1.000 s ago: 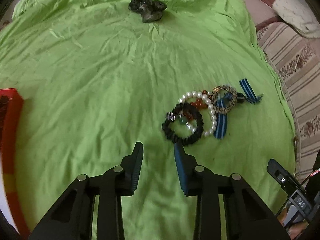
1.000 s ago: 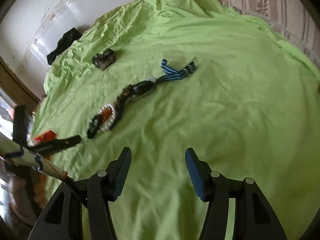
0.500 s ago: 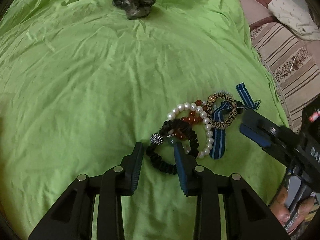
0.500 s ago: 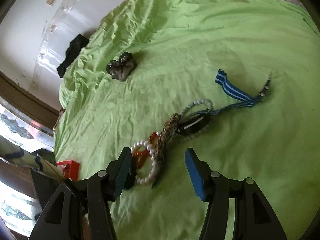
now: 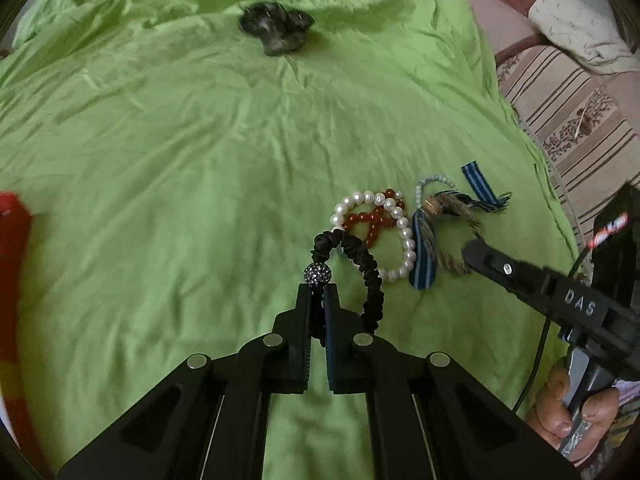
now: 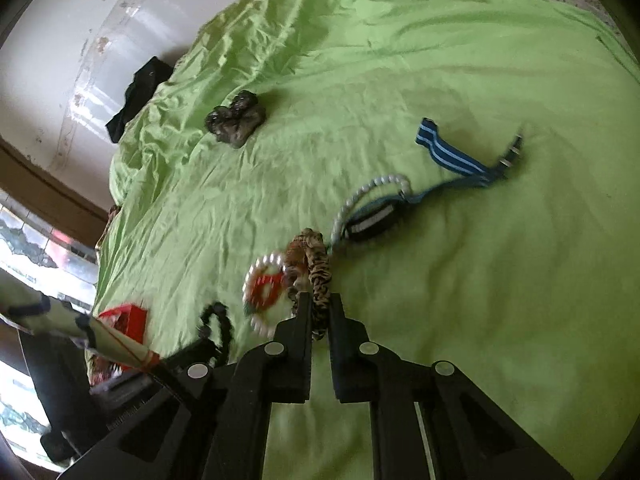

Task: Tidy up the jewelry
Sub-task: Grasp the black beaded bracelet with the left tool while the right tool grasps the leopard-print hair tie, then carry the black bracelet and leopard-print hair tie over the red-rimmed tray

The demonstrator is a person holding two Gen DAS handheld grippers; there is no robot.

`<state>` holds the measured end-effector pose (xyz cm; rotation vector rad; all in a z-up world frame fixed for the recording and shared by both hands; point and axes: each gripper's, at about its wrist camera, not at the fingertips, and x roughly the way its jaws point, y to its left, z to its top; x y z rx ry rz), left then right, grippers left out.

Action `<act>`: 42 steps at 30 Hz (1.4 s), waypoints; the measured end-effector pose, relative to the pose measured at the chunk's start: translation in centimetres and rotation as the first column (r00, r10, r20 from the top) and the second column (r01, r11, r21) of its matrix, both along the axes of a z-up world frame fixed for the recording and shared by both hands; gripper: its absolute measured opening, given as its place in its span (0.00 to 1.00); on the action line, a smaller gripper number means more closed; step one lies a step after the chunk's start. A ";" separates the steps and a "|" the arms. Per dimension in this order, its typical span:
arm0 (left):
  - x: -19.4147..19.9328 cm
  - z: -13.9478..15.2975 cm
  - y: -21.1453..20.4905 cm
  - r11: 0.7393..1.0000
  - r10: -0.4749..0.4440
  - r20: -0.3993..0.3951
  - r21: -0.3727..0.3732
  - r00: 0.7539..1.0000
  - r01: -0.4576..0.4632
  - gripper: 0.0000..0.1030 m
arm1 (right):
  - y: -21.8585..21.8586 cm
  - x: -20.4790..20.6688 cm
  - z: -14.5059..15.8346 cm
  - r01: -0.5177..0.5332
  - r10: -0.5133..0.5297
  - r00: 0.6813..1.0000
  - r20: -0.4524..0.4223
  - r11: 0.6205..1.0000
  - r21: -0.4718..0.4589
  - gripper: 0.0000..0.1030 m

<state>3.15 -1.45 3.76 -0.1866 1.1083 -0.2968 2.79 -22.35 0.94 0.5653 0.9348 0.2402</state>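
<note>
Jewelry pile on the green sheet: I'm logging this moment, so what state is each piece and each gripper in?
Left gripper: shut on the black scrunchie bracelet.
Right gripper: shut on the leopard-print scrunchie.
Pearl bracelet: lying loose on the sheet.
Red bead bracelet: loose, inside the pearl ring.
Blue striped strap: lying stretched out, ungripped.
Dark scrunchie: lying apart, far from the pile.

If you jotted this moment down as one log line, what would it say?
left gripper: shut on black scrunchie bracelet | right gripper: shut on leopard-print scrunchie | pearl bracelet: on green sheet
</note>
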 end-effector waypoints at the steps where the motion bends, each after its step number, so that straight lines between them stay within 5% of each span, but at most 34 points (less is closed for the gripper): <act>1: -0.7 0.5 0.4 1.000 0.005 0.010 0.001 1.000 -0.005 0.05 | 0.0 -0.8 0.2 -0.003 0.003 1.000 0.005 1.000 -0.006 0.08; 9: -6.5 3.8 2.2 0.999 0.026 0.071 0.021 0.997 -0.028 0.05 | -0.3 -7.6 1.1 -0.013 0.013 1.000 -0.002 1.000 -0.016 0.08; 22: -14.2 6.5 8.2 0.986 0.164 0.113 -0.031 0.980 -0.162 0.05 | 4.0 -12.3 4.5 -0.093 0.097 0.994 0.059 0.993 -0.066 0.08; 31: -16.8 5.4 15.3 0.943 0.331 0.078 -0.073 0.940 -0.326 0.05 | 9.3 -13.7 5.2 -0.195 0.204 0.978 0.054 0.972 -0.128 0.08; 42: -19.0 5.4 21.8 0.896 0.443 0.127 -0.075 0.887 -0.437 0.05 | 16.6 -14.2 6.1 -0.329 0.341 0.939 0.034 0.925 -0.193 0.08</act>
